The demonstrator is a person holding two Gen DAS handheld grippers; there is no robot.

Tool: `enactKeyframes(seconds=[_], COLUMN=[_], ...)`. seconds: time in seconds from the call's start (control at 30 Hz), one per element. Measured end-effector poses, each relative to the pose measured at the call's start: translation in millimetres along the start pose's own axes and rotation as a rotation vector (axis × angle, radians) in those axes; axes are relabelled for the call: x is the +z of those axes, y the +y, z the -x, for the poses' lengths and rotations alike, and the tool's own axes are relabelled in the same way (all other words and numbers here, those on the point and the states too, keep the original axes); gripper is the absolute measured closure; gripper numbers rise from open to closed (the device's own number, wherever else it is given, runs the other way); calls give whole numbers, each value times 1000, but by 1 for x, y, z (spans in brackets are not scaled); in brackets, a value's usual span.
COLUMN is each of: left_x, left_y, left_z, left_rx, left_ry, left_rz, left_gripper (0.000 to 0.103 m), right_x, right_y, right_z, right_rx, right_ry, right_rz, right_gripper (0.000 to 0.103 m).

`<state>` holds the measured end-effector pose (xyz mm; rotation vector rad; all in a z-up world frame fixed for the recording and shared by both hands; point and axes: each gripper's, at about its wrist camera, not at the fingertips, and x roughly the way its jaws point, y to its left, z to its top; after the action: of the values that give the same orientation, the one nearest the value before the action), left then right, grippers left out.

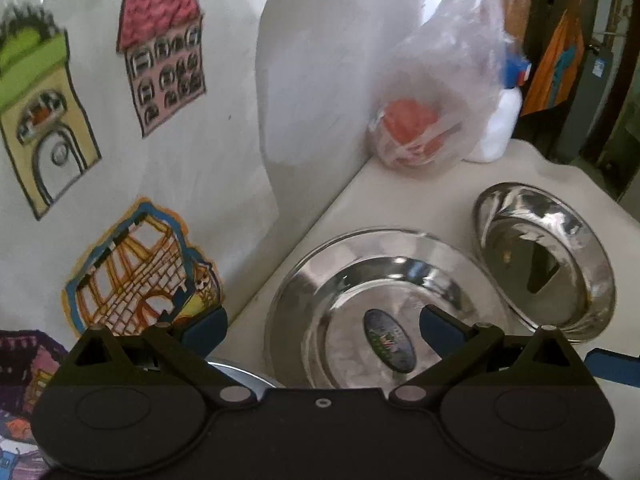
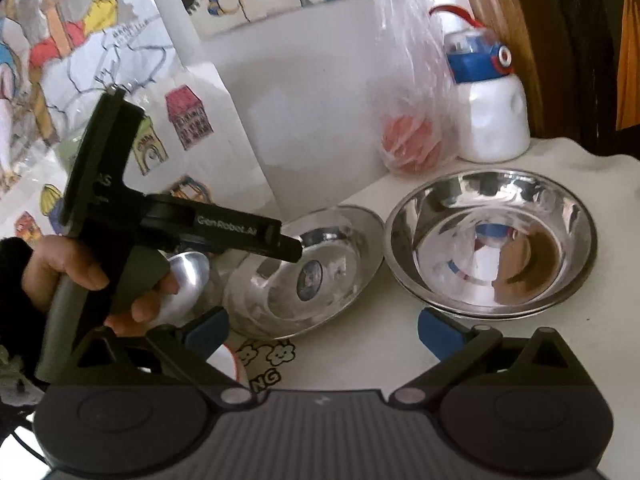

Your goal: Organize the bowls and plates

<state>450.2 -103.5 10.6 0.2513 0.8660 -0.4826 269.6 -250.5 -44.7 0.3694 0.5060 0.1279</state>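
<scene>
Hovering over the steel plate [image 1: 380, 304], the left hand-held gripper [image 1: 320, 326] has its blue-tipped fingers spread wide with nothing between them. The plate sits on the tabletop [image 1: 400, 196] near the wall-side edge, a label stuck at its centre, and just to its right sits the steel bowl [image 1: 548, 256], rim to rim or very nearly so; from the right wrist view I can't say whether they actually touch.

The right hand-held gripper [image 2: 322, 332] is also wide open and empty, held low over the near edge of the tabletop, pointing at the gap between plate and bowl. In that view a hand [image 2: 80, 280] grips the left tool's handle, and a smaller shiny dish [image 2: 184, 284] shows beside it, partly hidden.

Now, how will these handle? Polished thin metal, so stiff, light, not breakable, but slick and noisy. The flat middle gives nothing to pinch; the flared rim is the place, one finger above and one under the lip. The plate's rim lies low, so a shallow angle looks necessary. The bowl's rim stands higher and looks the easier catch.

Back by the far corner stand a plastic bag [image 2: 412, 112] and a white bottle [image 2: 492, 120], well clear.
</scene>
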Motion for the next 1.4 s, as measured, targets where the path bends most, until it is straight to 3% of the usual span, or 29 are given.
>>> enactKeyframes(seconds=[0.2, 0.4, 0.6, 0.67, 0.97, 1.4], left_x=[3, 4, 3, 4, 5, 9], left_y=[11, 15, 15, 16, 25, 23], left_z=[-14, -19, -28, -30, -32, -9], left_rx=[-31, -62, -63, -68, -33, -45], left_ry=[39, 58, 75, 77, 86, 40], left_rz=[54, 87, 81, 82, 107, 154], left_gripper=[8, 19, 35, 48, 74, 74], right_x=[2, 2, 1, 1, 1, 11], right_y=[-4, -1, -1, 0, 3, -8], right_z=[-18, -36, -42, -44, -41, -26], right_rx=[-10, -20, -30, -28, -44, 8], right_ry=[16, 49, 45, 43, 24, -11], right_rz=[-17, -15, -4, 3, 8, -83], right_gripper=[13, 39, 60, 69, 70, 72])
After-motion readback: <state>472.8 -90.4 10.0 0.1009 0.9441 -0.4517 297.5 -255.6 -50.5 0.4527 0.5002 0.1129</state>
